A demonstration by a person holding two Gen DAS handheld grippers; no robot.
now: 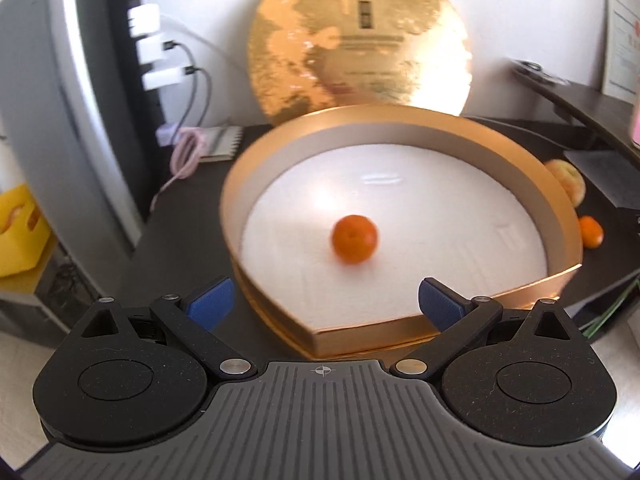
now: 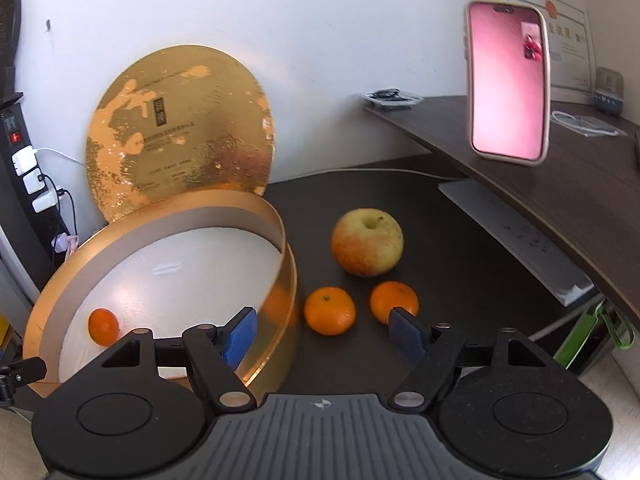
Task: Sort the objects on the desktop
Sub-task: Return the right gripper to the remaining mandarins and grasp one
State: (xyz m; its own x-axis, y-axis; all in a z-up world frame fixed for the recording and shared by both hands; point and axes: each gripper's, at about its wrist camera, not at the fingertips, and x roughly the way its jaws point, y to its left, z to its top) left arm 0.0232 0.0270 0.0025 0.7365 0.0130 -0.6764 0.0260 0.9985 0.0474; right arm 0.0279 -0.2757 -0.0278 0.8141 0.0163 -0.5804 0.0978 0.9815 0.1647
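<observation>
A round gold box (image 1: 560,216) with a white floor holds one tangerine (image 1: 354,239). My left gripper (image 1: 326,302) hangs open at the box's near rim, nothing between its blue pads. In the right wrist view the same box (image 2: 286,256) sits at the left with that tangerine (image 2: 103,326) inside. On the dark desk to its right lie two tangerines (image 2: 329,310) (image 2: 394,301) and an apple (image 2: 367,242). My right gripper (image 2: 324,336) is open just in front of the two tangerines, holding nothing.
The gold lid (image 2: 180,132) leans upright on the wall behind the box. A phone (image 2: 507,84) stands on a raised shelf (image 2: 580,184) at the right, with a keyboard (image 2: 516,236) under it. A power strip (image 1: 144,40) with chargers and cables is at the left.
</observation>
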